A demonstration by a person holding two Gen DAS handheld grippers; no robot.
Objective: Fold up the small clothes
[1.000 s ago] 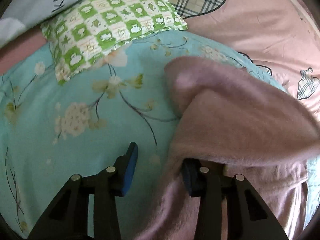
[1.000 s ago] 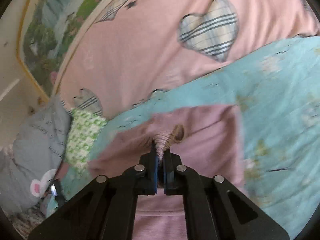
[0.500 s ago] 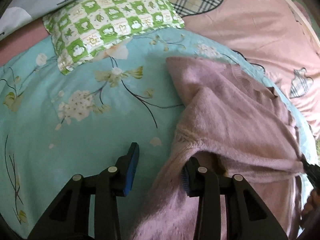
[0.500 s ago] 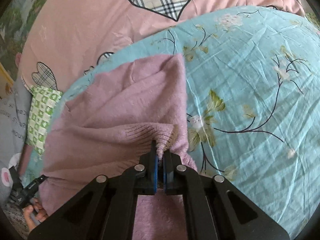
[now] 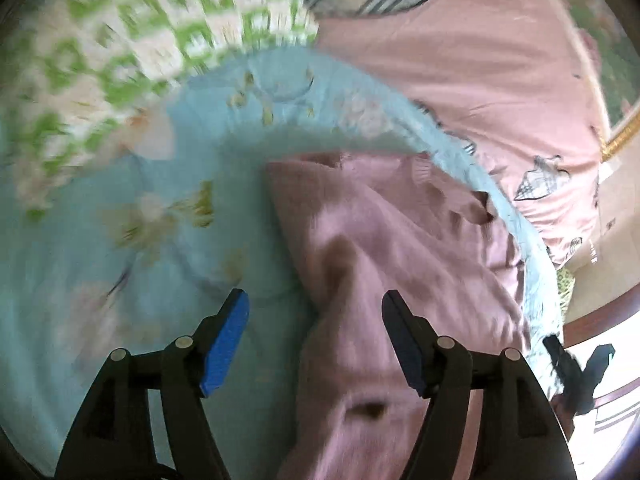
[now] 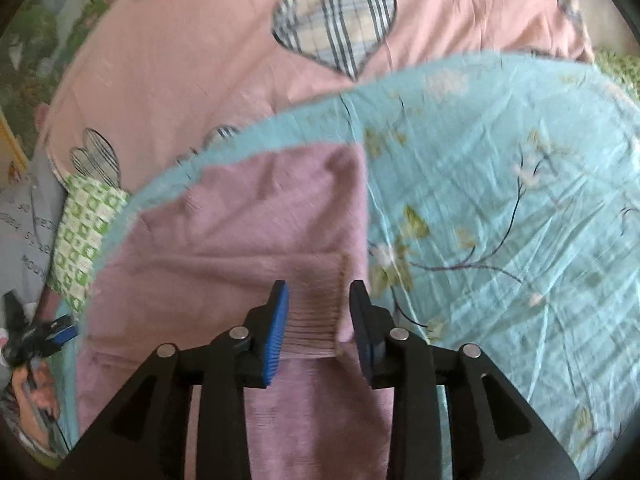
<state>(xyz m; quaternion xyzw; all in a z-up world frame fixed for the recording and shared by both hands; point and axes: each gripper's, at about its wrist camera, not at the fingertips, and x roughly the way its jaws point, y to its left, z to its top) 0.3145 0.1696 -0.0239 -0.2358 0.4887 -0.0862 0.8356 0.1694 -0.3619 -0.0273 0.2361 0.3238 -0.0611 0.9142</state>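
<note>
A mauve knitted sweater point(image 5: 400, 240) lies folded on the turquoise floral sheet point(image 5: 120, 280); it also shows in the right wrist view point(image 6: 240, 248). My left gripper point(image 5: 316, 320) is open above the sweater's left edge, holding nothing. My right gripper point(image 6: 320, 304) is open, and the sweater's ribbed hem point(image 6: 316, 316) lies flat between its pads. The other gripper shows at the left edge of the right wrist view point(image 6: 36, 336).
A green checked pillow point(image 5: 120, 40) lies at the back left. A pink bedspread point(image 6: 200, 60) with plaid hearts covers the bed beyond the sheet. A grey printed pillow point(image 6: 28, 232) lies by the green one. The bed edge and floor point(image 5: 600, 360) are at right.
My right gripper opened and let go of the ribbed hem, which now lies flat on the folded sweater. My left gripper opened wider and drew back off the sweater's edge; its view is blurred by motion.
</note>
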